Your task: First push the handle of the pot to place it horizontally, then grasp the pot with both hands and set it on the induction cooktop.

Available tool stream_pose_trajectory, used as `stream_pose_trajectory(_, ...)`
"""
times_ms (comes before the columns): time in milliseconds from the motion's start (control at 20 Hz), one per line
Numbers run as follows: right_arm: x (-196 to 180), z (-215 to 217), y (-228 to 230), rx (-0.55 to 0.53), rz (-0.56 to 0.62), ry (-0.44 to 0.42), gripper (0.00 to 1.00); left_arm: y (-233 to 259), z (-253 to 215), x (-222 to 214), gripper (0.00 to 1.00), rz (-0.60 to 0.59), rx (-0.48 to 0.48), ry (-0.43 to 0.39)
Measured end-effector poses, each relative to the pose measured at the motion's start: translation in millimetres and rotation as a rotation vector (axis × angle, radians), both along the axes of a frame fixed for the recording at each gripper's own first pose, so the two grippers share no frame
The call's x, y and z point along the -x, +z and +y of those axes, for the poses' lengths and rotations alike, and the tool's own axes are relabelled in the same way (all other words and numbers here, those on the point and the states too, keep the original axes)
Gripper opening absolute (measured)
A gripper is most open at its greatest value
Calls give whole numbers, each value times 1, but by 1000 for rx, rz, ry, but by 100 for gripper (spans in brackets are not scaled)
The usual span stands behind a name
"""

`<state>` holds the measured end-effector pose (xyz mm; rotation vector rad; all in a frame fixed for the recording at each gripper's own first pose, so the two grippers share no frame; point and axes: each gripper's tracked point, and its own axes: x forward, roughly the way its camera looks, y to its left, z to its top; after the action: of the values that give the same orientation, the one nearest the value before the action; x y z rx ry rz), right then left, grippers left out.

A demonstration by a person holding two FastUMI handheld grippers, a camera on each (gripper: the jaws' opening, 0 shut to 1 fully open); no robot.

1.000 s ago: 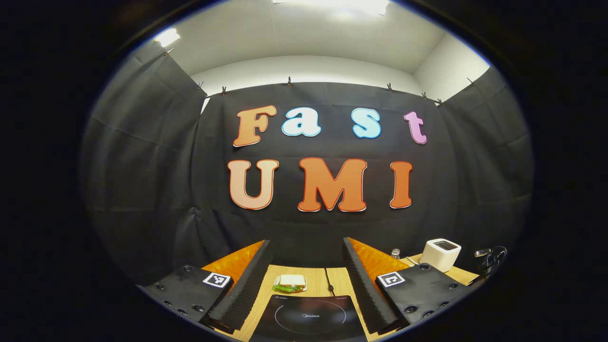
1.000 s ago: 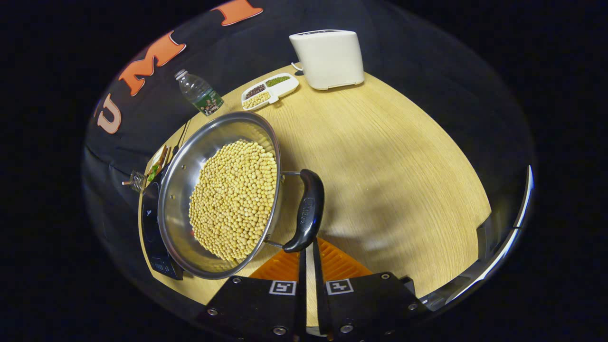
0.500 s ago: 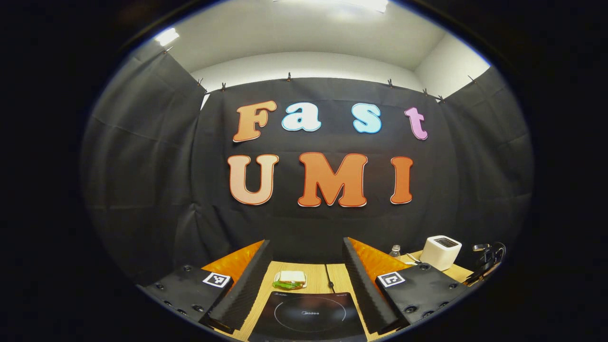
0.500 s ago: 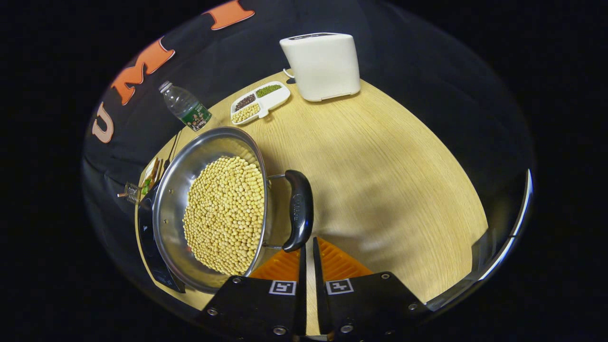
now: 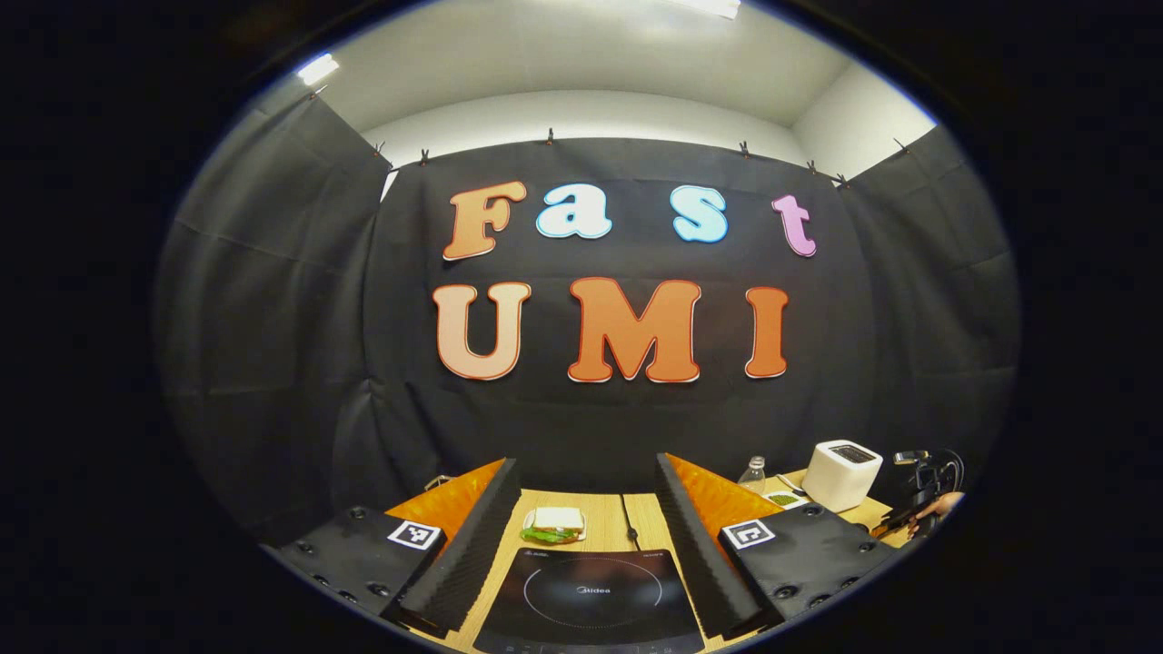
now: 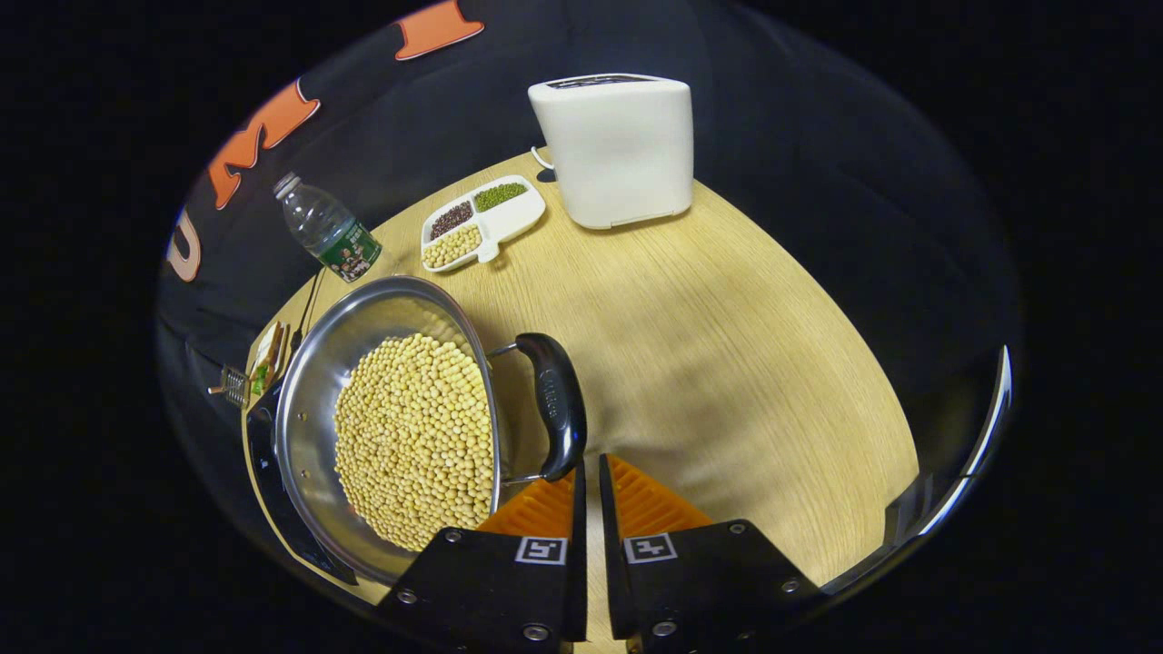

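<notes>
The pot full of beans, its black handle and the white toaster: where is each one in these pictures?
pot (image 6: 309, 381): right gripper view, on the bare steel inner wall left of the beans.
handle (image 6: 556, 409): right gripper view, on the middle of the black grip.
toaster (image 6: 618, 145): right gripper view, on its front face.

Right gripper (image 6: 589, 472) meets the pot (image 6: 309, 418) handle (image 6: 556, 404) on a wooden table (image 6: 727, 345).

Its two fingers stand nearly together, tips just at the lower end of the dark handle, nothing between them. The steel pot, filled with yellow beans (image 6: 413, 436), partly overlaps a black induction cooktop (image 6: 263, 472). Behind stand a water bottle (image 6: 323, 227), a divided dish (image 6: 482, 222) of beans and a white toaster (image 6: 618, 150).
</notes>
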<state>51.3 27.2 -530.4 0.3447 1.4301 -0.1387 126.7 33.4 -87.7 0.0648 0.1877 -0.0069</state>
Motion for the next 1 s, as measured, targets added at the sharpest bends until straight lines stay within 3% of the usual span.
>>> stream_pose_trajectory(250, -22, -3, -10, 50, -25, 41, 9, -45, -22, -1, 96, 66, -23, -31)
stream_pose_trajectory(700, -42, -10, 20, 4, -115, 13, 10, -170, -104, -13, 97, 385, 19, -160)
stream_pose_trajectory(850, -52, -10, 43, -23, -165, 65, 19, -211, -121, -19, 97, 530, 82, -150)
stream_pose_trajectory(1000, -64, -5, 53, -26, -215, 120, 37, -247, -136, -24, 96, 662, 119, -128)
